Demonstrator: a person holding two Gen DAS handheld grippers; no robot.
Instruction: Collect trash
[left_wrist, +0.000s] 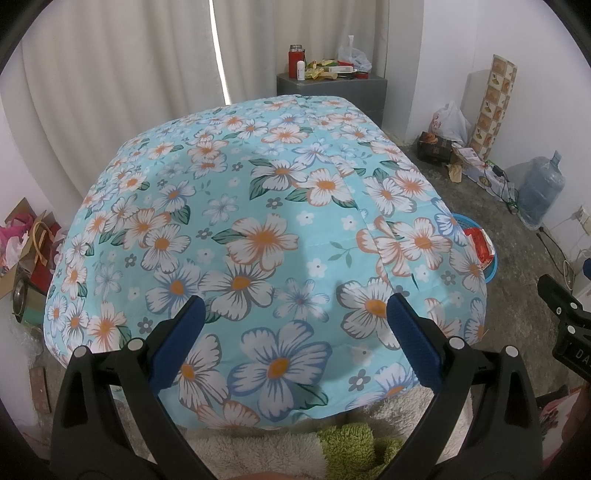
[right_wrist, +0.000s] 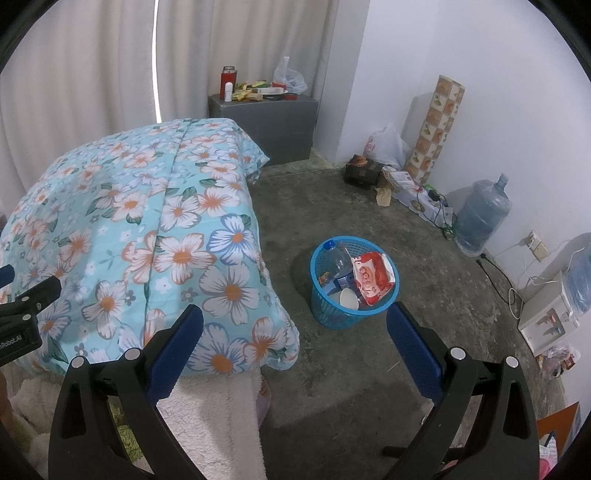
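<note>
Both tongs are held spread and empty — the left gripper (left_wrist: 295, 314) over the floral bedcover (left_wrist: 258, 229), the right gripper (right_wrist: 295, 325) toward the blue basket (right_wrist: 332, 314), where trash — a red wrapper (right_wrist: 373, 277), a bottle (right_wrist: 340, 260) — is gathered on the floor beside the bed.

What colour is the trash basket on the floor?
The basket is blue, clearest in the right wrist view.

Basket (left_wrist: 487, 254) mostly hidden behind quilt (left_wrist: 258, 229) in left view. Bottle (right_wrist: 338, 264) and cup (right_wrist: 349, 298) half buried in basket. Right gripper (left_wrist: 565, 314) cut off by edge. Dresser clutter (right_wrist: 258, 90) too small to tell.
</note>
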